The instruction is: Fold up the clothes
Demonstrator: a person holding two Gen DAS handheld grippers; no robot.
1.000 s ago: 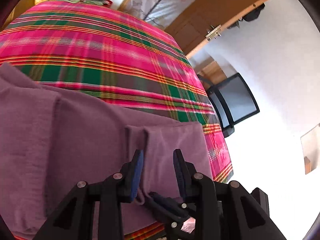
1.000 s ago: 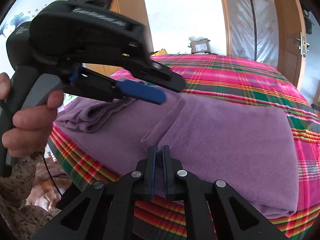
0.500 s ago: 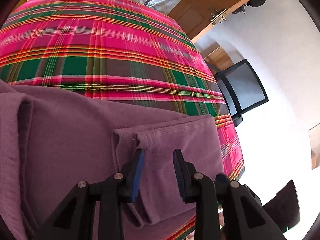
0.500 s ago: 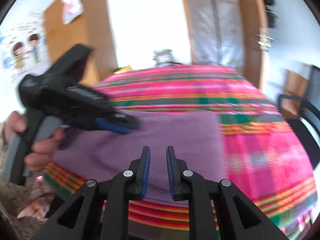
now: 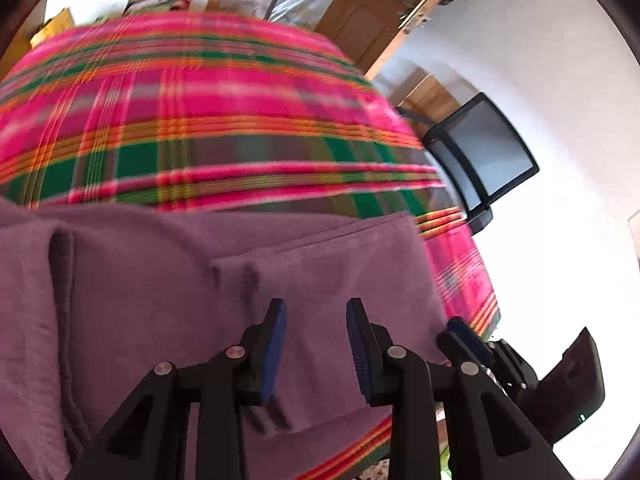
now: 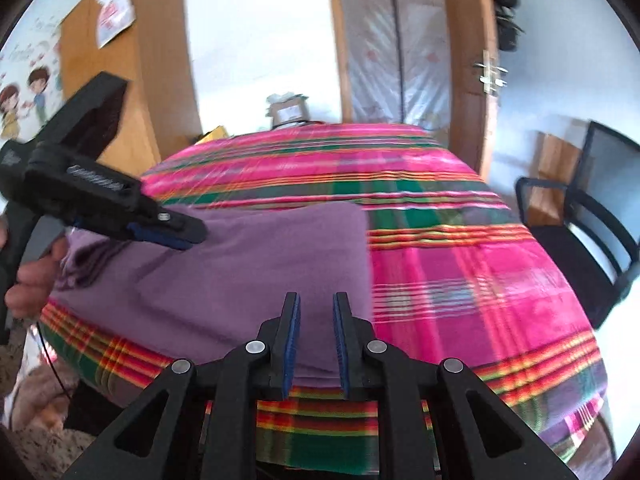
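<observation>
Purple knitted garment [image 6: 256, 280] lies folded at the plaid bed's [image 6: 460, 280] near edge, left gripper [image 5: 316, 336] spread empty, right gripper [image 6: 316, 332] opening empty, apparently after release.

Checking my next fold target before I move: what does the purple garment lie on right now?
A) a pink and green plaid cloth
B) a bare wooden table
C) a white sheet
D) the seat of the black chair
A: the purple garment lies on the pink and green plaid cloth, which shows past it on the far side, the right and the near edge.
</observation>
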